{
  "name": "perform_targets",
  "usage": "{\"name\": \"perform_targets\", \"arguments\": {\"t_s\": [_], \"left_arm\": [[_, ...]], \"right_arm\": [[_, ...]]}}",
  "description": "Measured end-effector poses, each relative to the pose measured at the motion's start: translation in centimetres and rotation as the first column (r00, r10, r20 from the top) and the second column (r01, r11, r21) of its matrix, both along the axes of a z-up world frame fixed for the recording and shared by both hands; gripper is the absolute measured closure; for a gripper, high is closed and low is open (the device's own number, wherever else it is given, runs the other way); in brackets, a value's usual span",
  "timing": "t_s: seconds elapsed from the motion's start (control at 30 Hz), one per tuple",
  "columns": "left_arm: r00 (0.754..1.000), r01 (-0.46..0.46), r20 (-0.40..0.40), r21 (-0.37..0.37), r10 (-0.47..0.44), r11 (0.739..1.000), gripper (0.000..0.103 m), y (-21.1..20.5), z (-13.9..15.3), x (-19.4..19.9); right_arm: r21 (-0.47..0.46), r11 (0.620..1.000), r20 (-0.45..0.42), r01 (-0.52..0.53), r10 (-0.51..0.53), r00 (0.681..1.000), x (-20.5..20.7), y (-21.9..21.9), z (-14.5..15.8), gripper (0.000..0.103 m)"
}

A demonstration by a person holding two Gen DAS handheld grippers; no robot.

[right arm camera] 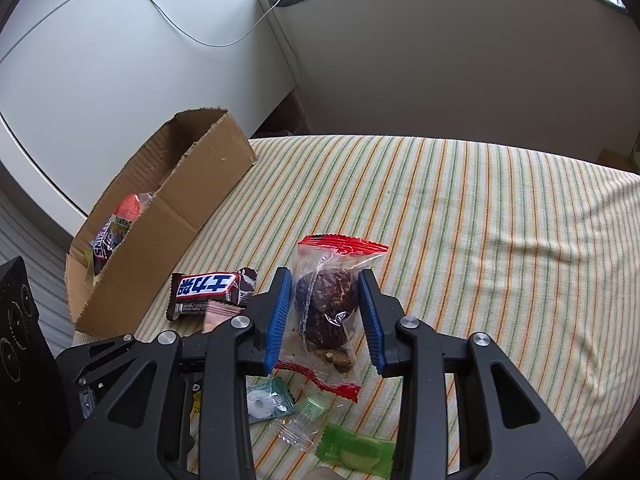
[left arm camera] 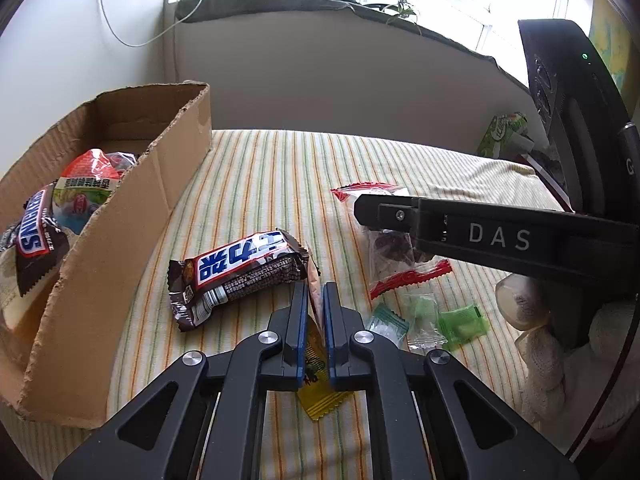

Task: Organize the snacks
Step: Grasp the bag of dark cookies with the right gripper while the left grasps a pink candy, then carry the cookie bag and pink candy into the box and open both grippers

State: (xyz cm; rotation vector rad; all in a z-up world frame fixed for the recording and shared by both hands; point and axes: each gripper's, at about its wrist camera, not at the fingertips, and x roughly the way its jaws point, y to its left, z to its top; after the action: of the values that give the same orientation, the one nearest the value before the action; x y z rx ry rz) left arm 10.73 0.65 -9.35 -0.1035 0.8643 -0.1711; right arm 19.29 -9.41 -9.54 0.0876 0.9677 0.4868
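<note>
My left gripper is shut on a thin pink candy packet, low over the striped cloth. A yellow candy lies under it. A brown Snickers bar lies just left of the fingers; it also shows in the right wrist view. My right gripper is open, its blue pads either side of a clear red-edged bag of dark cookies; whether the pads touch the bag I cannot tell. The cardboard box at left holds another Snickers and a red-topped packet.
Small green and teal candies lie on the cloth to the right of my left gripper; they also show under my right gripper. A black speaker and a green tissue pack stand at the far right. A wall is behind the table.
</note>
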Motion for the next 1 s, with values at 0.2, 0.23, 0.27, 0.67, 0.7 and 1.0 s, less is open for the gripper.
{"name": "perform_targets", "arguments": {"t_s": [0.2,0.23,0.27,0.67,0.7,1.0], "left_arm": [[0.999,-0.004,-0.035,-0.032,0.003,0.999,0.097,0.8,-0.5,0.2],[0.999,0.0,-0.051,-0.038,-0.002,0.999,0.097,1.0,-0.7,0.4],[0.999,-0.001,-0.052,-0.041,-0.001,0.999,0.097,0.7,-0.7,0.6],[1.0,-0.022,-0.017,-0.048,0.021,0.999,0.099,0.8,-0.2,0.9],[1.0,-0.025,-0.013,-0.049,0.024,0.999,0.099,0.8,-0.2,0.9],[0.997,-0.024,0.078,-0.055,0.028,0.998,0.099,1.3,2.5,-1.2]], "right_arm": [[0.004,1.0,0.022,0.019,-0.019,1.0,-0.3,-0.6,0.9,0.067],[0.005,1.0,0.016,0.02,-0.02,1.0,-0.2,-0.5,0.8,0.067],[0.0,1.0,0.008,0.018,-0.018,1.0,-0.2,-0.4,0.6,0.067],[-0.025,1.0,-0.002,0.016,-0.016,1.0,0.1,0.0,-0.3,0.067],[-0.024,1.0,0.0,0.018,-0.018,1.0,0.1,0.2,-0.3,0.067],[0.019,1.0,0.05,0.018,-0.019,0.999,-1.0,-0.6,1.8,0.067]]}}
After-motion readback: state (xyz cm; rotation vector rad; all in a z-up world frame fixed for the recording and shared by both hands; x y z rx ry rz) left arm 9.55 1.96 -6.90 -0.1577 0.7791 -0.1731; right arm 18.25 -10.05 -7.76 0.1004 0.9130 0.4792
